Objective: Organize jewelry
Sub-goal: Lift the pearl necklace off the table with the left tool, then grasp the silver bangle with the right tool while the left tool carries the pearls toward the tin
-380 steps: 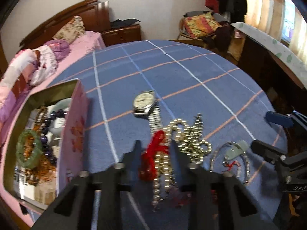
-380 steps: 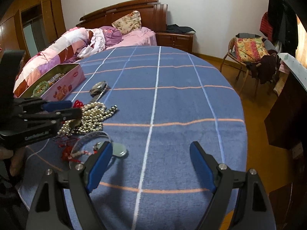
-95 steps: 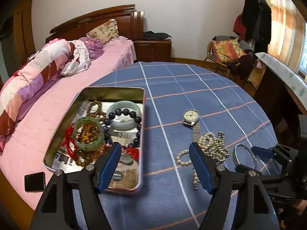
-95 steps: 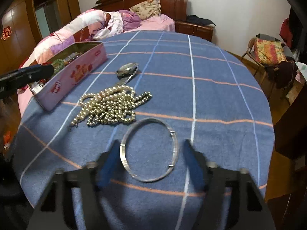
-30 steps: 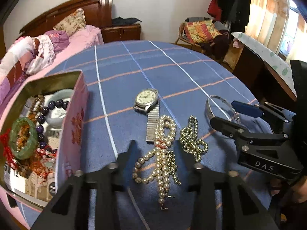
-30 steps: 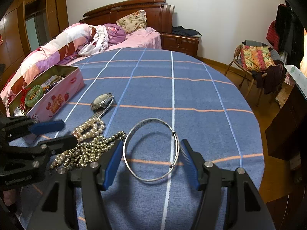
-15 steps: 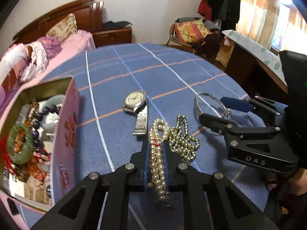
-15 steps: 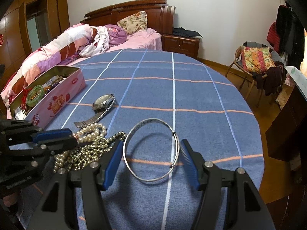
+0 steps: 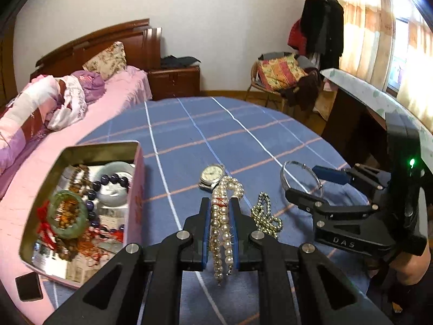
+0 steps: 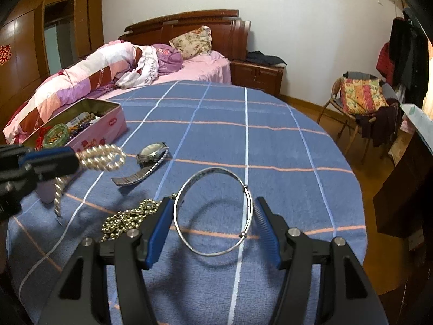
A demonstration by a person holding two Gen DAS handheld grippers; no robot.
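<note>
My left gripper point(image 9: 219, 211) is shut on a white pearl necklace point(image 9: 222, 216) and holds it lifted above the blue tablecloth; it also shows in the right wrist view point(image 10: 101, 158). My right gripper point(image 10: 213, 211) is shut on a silver bangle point(image 10: 213, 211) and holds it above the table; the bangle also shows in the left wrist view point(image 9: 300, 177). A pink tin box point(image 9: 136, 178) with several bracelets stands at the left. A wristwatch point(image 9: 212, 174) and a gold bead chain point(image 9: 265, 216) lie on the cloth.
The round table point(image 10: 270, 124) has a blue checked cloth. A bed point(image 10: 108, 67) with pink bedding touches its far left edge. A chair with clothes point(image 10: 362, 100) stands at the right. A dark desk point(image 9: 360, 113) is on the far right.
My left gripper has lifted the pearl necklace off the cloth, leaving the gold chain behind. My right gripper still holds the bangle in much the same place.
</note>
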